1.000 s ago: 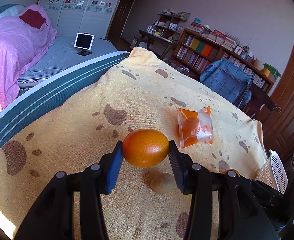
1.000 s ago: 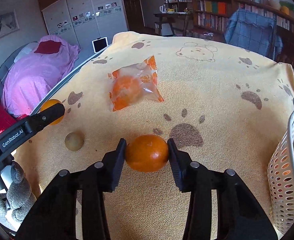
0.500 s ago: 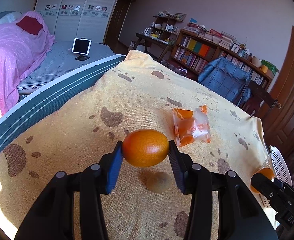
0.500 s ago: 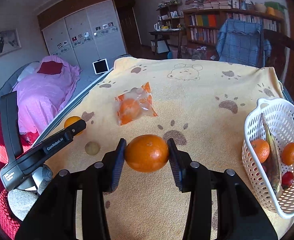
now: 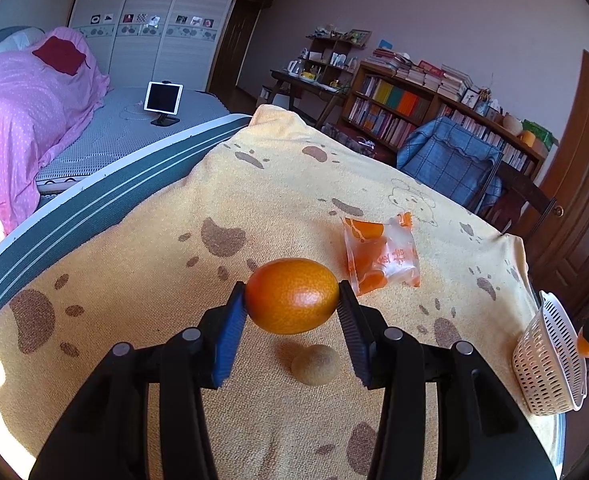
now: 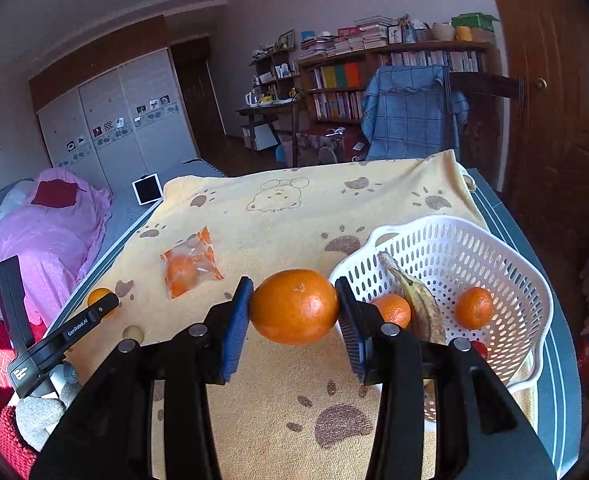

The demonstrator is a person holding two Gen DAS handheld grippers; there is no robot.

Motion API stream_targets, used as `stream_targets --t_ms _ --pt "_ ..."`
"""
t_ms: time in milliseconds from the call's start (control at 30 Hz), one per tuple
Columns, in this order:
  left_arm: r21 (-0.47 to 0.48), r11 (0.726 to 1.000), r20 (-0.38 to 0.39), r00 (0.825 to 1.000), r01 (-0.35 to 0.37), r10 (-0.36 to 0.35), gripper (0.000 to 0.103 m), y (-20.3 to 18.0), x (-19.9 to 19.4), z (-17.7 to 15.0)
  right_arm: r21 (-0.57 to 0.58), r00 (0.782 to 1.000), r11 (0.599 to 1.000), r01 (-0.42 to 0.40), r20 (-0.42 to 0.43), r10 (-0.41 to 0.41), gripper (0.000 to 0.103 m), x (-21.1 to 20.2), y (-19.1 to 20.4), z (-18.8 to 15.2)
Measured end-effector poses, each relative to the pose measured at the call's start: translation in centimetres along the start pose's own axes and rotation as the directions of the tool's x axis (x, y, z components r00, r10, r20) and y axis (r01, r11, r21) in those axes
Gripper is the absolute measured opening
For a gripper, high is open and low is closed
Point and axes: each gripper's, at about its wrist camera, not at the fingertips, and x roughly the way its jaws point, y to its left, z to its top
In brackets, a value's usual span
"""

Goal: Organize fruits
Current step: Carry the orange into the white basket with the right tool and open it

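The left claw (image 5: 292, 306) is clenched on an orange (image 5: 292, 295), blue pads pressing both ends, lifted clear of the yellow paw-print towel (image 5: 134, 280) that covers the surface. Below it a small tan round fruit (image 5: 315, 364) lies on the towel; its kind is hard to make out. A bagged orange (image 5: 382, 258) in a clear wrapper lies further off, its printed lettering too blurred to read. At the right edge of the left wrist view the white basket (image 5: 548, 364) is seen side-on, so its contents are hidden there, and only a tip of the right claw with a sliver of orange shows beside it.

The right claw (image 6: 294, 312) grips a second orange (image 6: 294, 306) the same way, held just beside the basket rim (image 6: 446, 222). Inside lie a browned banana (image 6: 418, 300), two small oranges (image 6: 473, 307), one partly hidden behind the claw's finger, and a red fruit almost wholly covered by the claw arm.

Against the earlier right wrist frames, the basket, once cut off at the edge, now fills the right side, and the bagged orange sits further left and smaller. The left claw's view is nearly unchanged.
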Motion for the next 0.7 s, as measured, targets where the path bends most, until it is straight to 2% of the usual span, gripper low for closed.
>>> stream_targets --t_ms 233,400,567,700 --pt "0.001 1.000 0.016 1.000 0.004 -0.004 0.046 -0.1 -0.4 0.1 0.077 0.990 0.988 0.134 0.027 -0.136 0.043 -0.7 -4.4 0.2" --pt "0.015 1.000 0.020 1.000 -0.022 0.021 0.046 -0.3 -0.3 -0.1 0.132 0.978 0.970 0.205 0.017 -0.209 0.043 -0.8 -6.9 -0.4" --pt "0.029 0.999 0.028 0.999 -0.041 0.040 0.046 -0.5 -0.3 -0.2 0.147 0.970 0.959 0.242 -0.024 -0.241 0.043 -0.2 -8.6 -1.5" --pt "0.035 0.998 0.032 0.998 -0.056 0.055 0.046 -0.8 -0.7 -0.2 0.140 0.971 0.961 0.237 -0.034 -0.235 0.044 0.4 -8.8 -2.1"
